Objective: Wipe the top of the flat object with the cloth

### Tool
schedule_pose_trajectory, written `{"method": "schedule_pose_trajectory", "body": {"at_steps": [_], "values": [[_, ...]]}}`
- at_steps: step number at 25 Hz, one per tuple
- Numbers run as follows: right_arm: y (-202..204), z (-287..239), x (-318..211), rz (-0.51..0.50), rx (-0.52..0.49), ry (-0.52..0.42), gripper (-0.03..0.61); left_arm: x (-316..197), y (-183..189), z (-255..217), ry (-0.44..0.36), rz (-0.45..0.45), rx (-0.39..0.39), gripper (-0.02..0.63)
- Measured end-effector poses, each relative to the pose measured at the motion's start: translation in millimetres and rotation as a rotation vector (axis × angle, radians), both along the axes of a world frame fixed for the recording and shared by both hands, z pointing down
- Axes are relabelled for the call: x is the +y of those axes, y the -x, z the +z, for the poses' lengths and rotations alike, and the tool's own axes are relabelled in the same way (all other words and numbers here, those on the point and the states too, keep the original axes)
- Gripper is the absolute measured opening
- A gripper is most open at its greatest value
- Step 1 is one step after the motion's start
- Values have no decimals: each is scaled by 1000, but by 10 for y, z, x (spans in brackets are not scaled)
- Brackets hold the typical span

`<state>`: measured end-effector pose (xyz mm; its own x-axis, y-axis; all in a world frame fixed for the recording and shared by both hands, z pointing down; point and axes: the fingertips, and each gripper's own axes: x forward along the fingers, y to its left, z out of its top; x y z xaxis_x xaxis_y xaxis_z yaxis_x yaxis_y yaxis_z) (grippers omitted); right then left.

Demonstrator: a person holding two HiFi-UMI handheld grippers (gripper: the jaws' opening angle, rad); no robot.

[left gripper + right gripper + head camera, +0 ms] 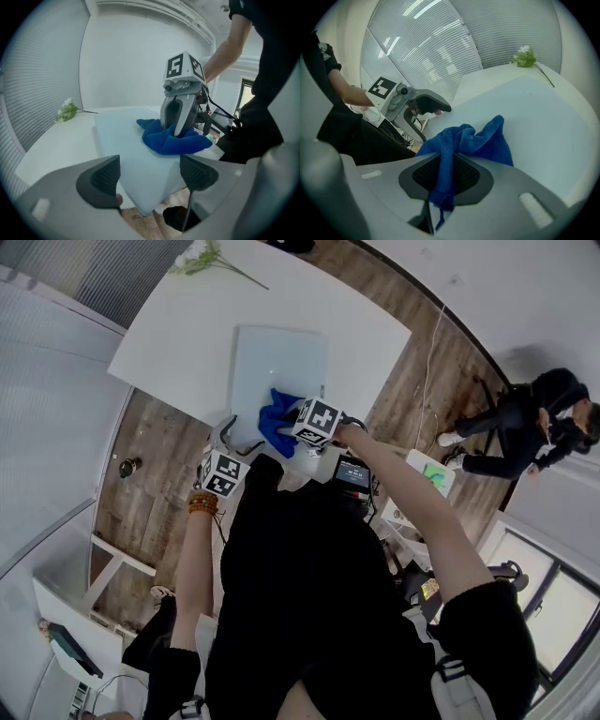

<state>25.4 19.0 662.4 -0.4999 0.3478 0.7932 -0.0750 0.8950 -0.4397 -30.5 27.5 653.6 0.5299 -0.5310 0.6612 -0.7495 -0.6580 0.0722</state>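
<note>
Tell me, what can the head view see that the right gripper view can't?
Only the head view shows a second person in dark clothes, low down off to the right. Only the right gripper view shows up close that the right hand-held gripper has its jaws shut on a fold of the blue cloth. Both show the cloth lying on the pale flat panel, the green sprig on the white table, and the left hand-held gripper.

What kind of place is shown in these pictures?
Probably an office or lab room, not a home. A large white table stands on a brown wood-plank floor, grey slatted blinds cover the wall behind, and a person in dark clothes sits nearby.
</note>
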Motion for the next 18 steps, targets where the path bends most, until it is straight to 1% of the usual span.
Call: {"method": "schedule_pose_trajectory", "body": {"at_steps": [2,4,6,8,10,12,15,18], "values": [[-2,-6,37,-26,0,9,92,9,-7,-14,13,10,1,385],[-2,-29,47,-44,-8,46,94,30,-4,-60,37,25,22,385],[11,-111,-9,-27,-38,90,95,54,39,-146,34,23,37,385],[57,-254,-214,24,-94,86,97,77,133,-216,4,21,7,385],[116,-423,-568,95,-150,38,97,105,239,-247,-16,24,-34,385],[157,-554,-982,159,-178,-30,97,150,308,-251,-21,23,-55,385],[178,-617,-1587,242,-168,-141,98,231,314,-198,-12,35,-82,383],[180,-578,-2026,303,-122,-234,98,285,264,-159,-2,46,-101,383]]}}
